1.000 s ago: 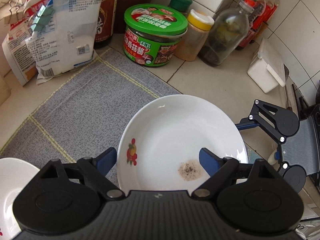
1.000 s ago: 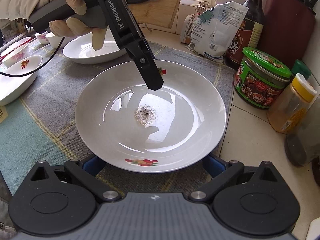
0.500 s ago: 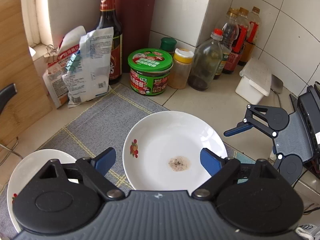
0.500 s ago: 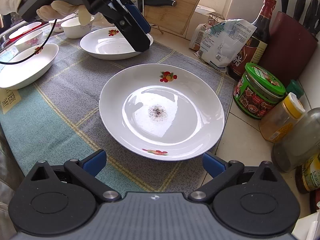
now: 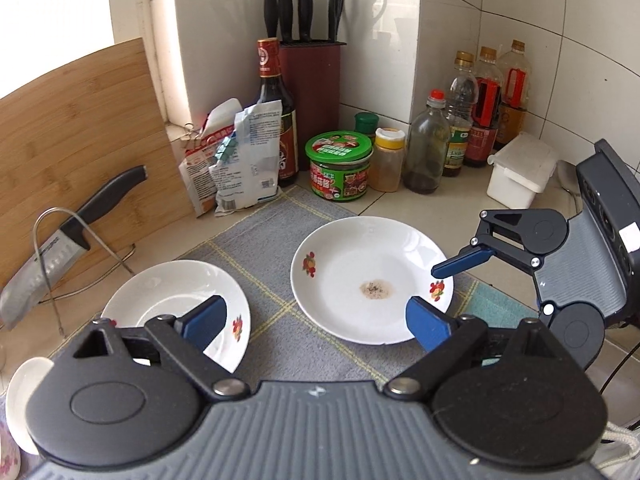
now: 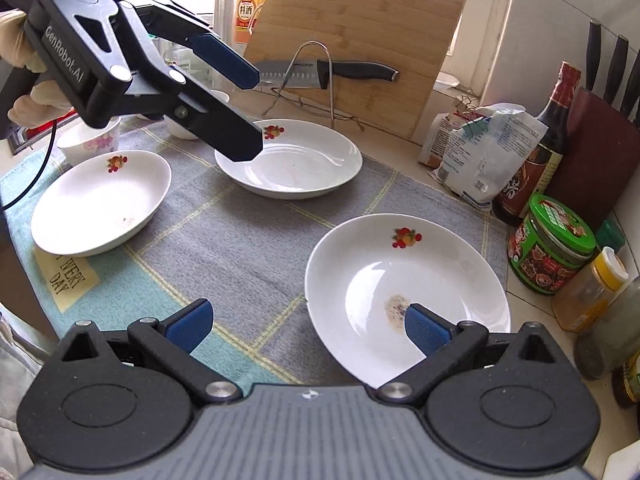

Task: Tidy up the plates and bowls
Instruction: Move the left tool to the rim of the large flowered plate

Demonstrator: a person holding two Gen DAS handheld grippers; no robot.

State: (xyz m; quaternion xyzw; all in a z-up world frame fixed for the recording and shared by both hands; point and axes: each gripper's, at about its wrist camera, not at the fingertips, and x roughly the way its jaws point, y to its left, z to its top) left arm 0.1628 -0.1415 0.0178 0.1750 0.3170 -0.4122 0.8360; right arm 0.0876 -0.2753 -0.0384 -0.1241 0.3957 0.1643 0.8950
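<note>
Three white plates [image 6: 406,292] on the grey mat [image 6: 240,248], near, left and far.
"GenRobot.AI" printed on left gripper [image 6: 252,110], widening, empty; right gripper [image 6: 306,324] open, empty; "EVERY DAY" on mat label [image 6: 66,280].

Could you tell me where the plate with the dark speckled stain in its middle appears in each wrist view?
Left wrist: the stained plate lies centre-right on the grey mat, just beyond the gripper's own jaws.
Right wrist: the stained plate lies lower right, partly behind the right-hand finger.
Shared landmark: the green-lidded jar stands beyond the mat's edge in both views.
</note>
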